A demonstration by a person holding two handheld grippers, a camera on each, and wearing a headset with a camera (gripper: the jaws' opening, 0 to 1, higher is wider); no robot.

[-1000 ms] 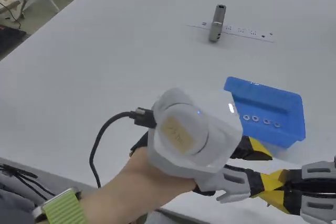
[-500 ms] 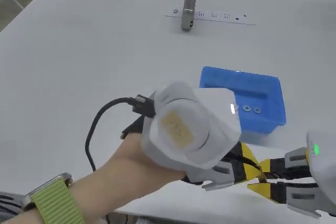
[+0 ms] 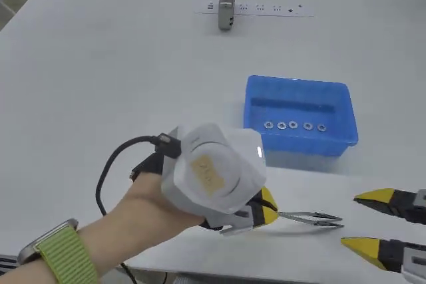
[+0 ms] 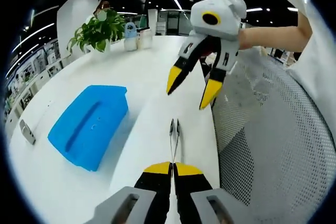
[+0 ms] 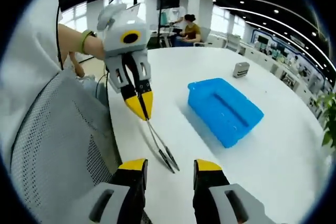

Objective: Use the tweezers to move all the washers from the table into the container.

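My left gripper [image 3: 268,208] is shut on thin metal tweezers [image 3: 309,218], which lie low over the white table near its front edge and point right. In the left gripper view the tweezers [image 4: 174,136] stick out from between the closed yellow jaws. My right gripper [image 3: 357,221] stands open just right of the tweezers' tips, apart from them; the right gripper view has the tweezers' tips [image 5: 168,159] just ahead of its spread jaws. Behind them sits the blue container [image 3: 299,91] with several washers [image 3: 293,125] in a row inside.
A power strip [image 3: 266,8] with a grey upright block [image 3: 226,3] lies at the far side of the table. A mesh chair back [image 4: 262,145] is close to the table's near edge. The black cable [image 3: 110,171] of my left gripper loops over the table.
The head camera has shifted. My right gripper has drawn away to the right from the left one and stands open. The tweezers now show in the left gripper's jaws.
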